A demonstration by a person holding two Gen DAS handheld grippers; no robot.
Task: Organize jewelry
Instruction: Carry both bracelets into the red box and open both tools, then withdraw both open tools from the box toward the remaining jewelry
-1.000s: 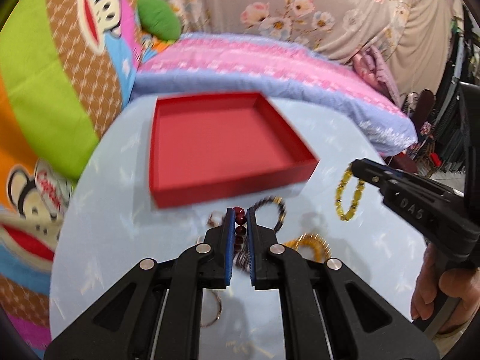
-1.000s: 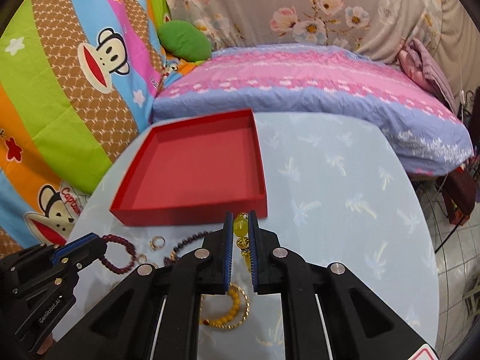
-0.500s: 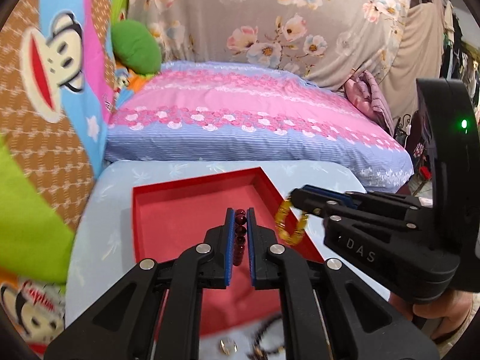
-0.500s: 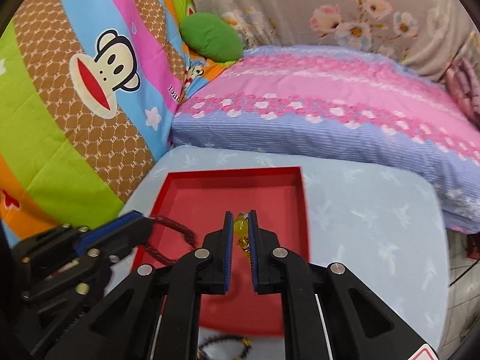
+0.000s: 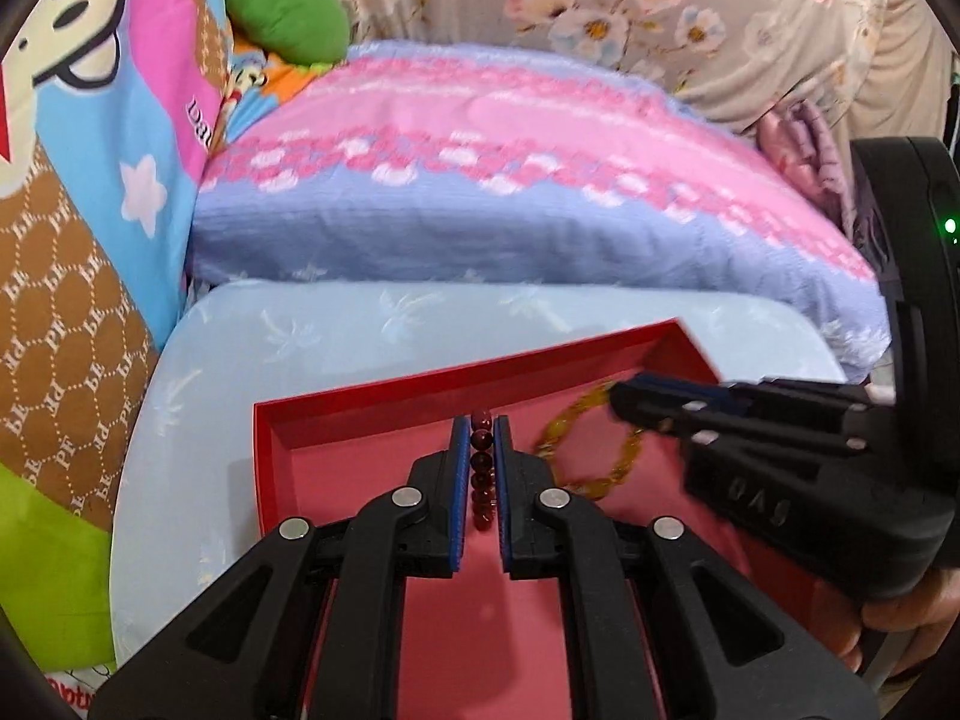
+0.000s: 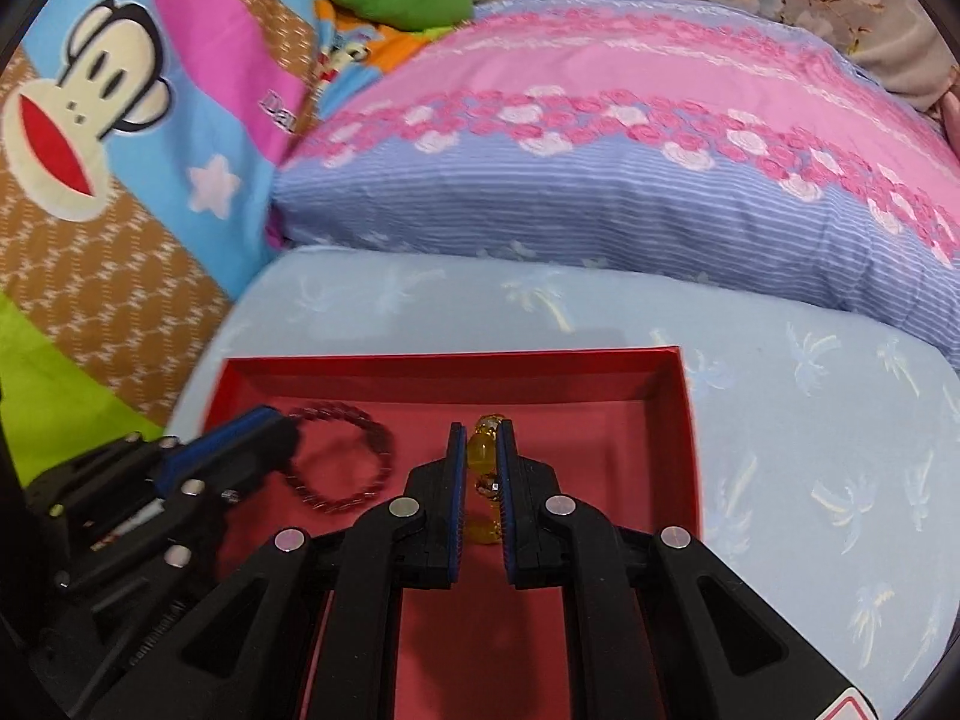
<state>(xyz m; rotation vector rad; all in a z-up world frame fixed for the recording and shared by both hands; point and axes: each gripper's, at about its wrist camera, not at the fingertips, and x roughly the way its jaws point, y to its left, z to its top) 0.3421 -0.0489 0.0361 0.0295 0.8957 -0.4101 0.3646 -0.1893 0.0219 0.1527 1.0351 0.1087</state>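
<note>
A shallow red tray (image 5: 360, 402) (image 6: 672, 408) sits on the light blue table. My left gripper (image 5: 480, 438) is shut on a dark red bead bracelet (image 5: 481, 480), held over the tray's inside; the bracelet hangs as a loop in the right wrist view (image 6: 354, 468). My right gripper (image 6: 482, 438) is shut on a yellow bead bracelet (image 6: 485, 456), also over the tray; its loop shows in the left wrist view (image 5: 594, 450). The two grippers are side by side, left one to the left.
The light blue table (image 5: 210, 420) (image 6: 810, 450) has a rounded edge. A pink and blue pillow (image 5: 510, 180) lies right behind it. Colourful monkey-print bedding (image 6: 90, 120) rises on the left. A green cushion (image 5: 288, 6) sits farther back.
Both grippers have carried their bracelets forward from the table's near side to over the red tray and come lower and closer to its floor. Loose jewelry on the table has dropped out of view.
</note>
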